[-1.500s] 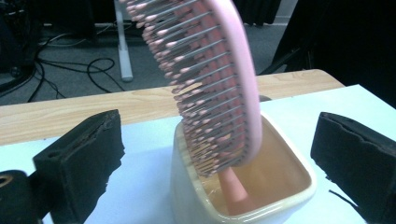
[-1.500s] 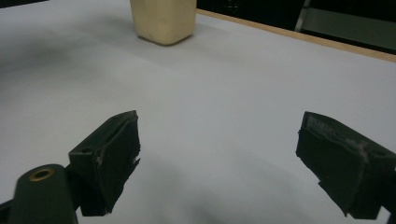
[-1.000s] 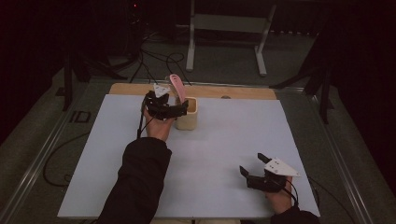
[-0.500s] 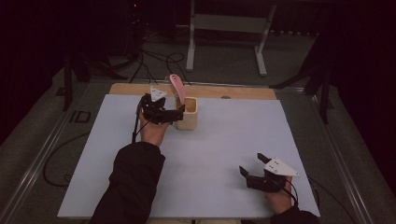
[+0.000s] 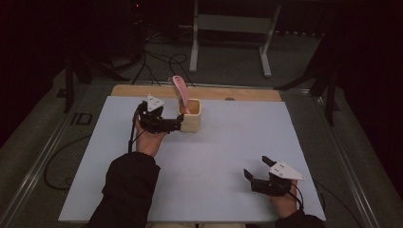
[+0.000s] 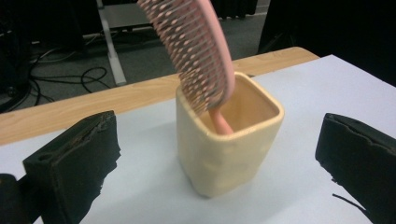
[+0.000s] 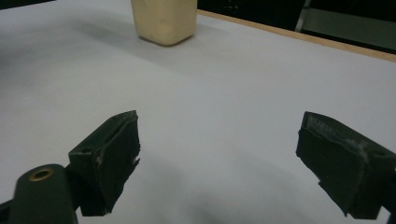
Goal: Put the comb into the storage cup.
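A cream square cup (image 5: 191, 118) stands on the white table top (image 5: 237, 137) near its far edge. A pink hairbrush (image 5: 180, 88) leans in it, handle down and bristle head up. My left gripper (image 5: 177, 125) is open just left of the cup. In the left gripper view the cup (image 6: 229, 154) and brush (image 6: 194, 51) sit ahead of the left gripper (image 6: 219, 140), whose wide jaws touch neither. My right gripper (image 5: 255, 170) rests open near the front right with nothing in it. The right gripper (image 7: 219, 140) sees the cup (image 7: 163, 21) far off.
A wooden strip (image 5: 247, 93) runs along the table's far edge behind the cup. Beyond it, on the dark floor, are a metal stand (image 5: 228, 23) and loose cables (image 5: 157, 59). White surface stretches between the two grippers.
My left gripper has drawn back from the cup, a little leftward and toward the person. The brush stays in the cup. The right gripper has not moved.
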Motion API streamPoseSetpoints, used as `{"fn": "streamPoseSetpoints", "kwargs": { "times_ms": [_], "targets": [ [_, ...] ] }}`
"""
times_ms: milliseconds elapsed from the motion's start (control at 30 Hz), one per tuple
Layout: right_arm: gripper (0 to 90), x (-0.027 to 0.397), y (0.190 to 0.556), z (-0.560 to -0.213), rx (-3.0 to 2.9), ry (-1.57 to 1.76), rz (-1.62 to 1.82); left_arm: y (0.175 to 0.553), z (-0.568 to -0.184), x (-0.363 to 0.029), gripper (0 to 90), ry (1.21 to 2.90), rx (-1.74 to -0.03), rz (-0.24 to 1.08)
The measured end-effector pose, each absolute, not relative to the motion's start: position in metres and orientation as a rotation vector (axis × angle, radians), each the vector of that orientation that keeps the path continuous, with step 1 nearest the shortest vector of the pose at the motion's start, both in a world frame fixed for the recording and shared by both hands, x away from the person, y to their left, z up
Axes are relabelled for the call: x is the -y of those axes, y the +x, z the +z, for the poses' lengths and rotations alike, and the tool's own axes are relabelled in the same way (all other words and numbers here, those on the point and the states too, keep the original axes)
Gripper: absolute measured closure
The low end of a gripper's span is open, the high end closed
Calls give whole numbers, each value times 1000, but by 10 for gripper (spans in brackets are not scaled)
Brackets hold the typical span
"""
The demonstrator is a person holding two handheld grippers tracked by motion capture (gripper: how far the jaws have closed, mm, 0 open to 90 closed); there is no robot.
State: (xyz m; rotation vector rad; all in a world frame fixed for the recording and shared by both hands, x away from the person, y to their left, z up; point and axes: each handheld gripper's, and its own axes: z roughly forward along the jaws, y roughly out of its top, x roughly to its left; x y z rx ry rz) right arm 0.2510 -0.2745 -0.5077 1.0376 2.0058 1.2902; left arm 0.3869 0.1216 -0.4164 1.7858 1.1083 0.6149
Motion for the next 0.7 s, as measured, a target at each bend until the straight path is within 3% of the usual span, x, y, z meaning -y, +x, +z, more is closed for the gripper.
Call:
{"fn": "streamPoseSetpoints", "kwargs": {
  "times_ms": [700],
  "targets": [
    [130,275,251,-508,-2000,1049,1287,345,-447,-180,2,1716,-1172,553]
  ]
}}
